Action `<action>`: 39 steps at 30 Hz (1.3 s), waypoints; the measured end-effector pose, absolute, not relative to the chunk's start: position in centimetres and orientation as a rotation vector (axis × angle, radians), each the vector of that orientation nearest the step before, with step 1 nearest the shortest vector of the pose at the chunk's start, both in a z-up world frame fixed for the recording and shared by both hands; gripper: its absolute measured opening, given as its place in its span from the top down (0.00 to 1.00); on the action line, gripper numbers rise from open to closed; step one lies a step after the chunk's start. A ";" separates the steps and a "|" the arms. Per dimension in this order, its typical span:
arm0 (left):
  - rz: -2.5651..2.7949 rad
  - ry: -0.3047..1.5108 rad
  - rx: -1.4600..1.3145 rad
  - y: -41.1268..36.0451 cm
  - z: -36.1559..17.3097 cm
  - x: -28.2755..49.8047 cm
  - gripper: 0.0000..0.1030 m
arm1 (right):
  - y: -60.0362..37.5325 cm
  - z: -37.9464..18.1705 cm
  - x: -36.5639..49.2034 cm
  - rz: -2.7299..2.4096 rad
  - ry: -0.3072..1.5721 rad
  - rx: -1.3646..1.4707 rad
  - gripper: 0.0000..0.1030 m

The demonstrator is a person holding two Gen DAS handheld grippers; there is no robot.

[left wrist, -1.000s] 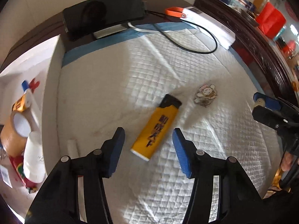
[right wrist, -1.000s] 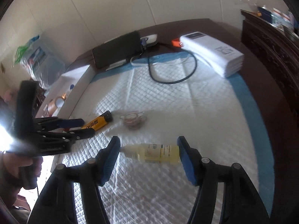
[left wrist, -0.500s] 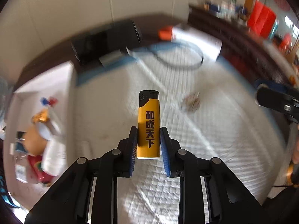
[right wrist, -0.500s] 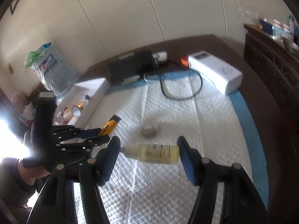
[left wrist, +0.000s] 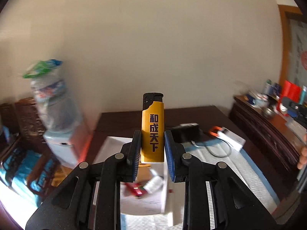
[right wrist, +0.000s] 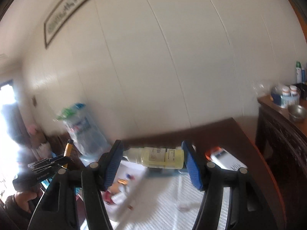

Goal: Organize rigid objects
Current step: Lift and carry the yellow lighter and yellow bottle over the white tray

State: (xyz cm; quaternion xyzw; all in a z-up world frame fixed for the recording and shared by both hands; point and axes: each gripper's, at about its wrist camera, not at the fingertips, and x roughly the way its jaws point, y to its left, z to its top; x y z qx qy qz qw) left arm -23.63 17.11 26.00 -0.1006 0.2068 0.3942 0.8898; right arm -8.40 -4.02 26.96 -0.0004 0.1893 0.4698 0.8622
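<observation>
My left gripper (left wrist: pixel 152 156) is shut on a yellow lighter (left wrist: pixel 153 132) with a black cap, held upright and high above a white box (left wrist: pixel 143 201) of small items. My right gripper (right wrist: pixel 153 162) is shut on a small yellow bottle (right wrist: pixel 159 157), held crosswise end to end between the blue pads, raised above the white quilted mat (right wrist: pixel 172 203). In the right wrist view the left gripper (right wrist: pixel 63 162) with the lighter (right wrist: pixel 68 149) shows at the left.
A water dispenser (left wrist: pixel 57 118) stands left of the dark table. A black device (left wrist: pixel 185 132), a cable and a white unit (left wrist: pixel 231 137) lie at the mat's far edge. A dark cabinet (left wrist: pixel 268 126) with clutter stands at the right.
The left gripper closed on the lighter and lifted it off the mat, moving left over the white box. The right gripper rose with the bottle; both views tilted up toward the wall.
</observation>
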 end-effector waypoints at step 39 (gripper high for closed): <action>0.898 0.414 -0.275 19.5 25.1 -32.5 0.77 | 3.2 25.6 -14.9 1.127 0.418 -0.067 0.39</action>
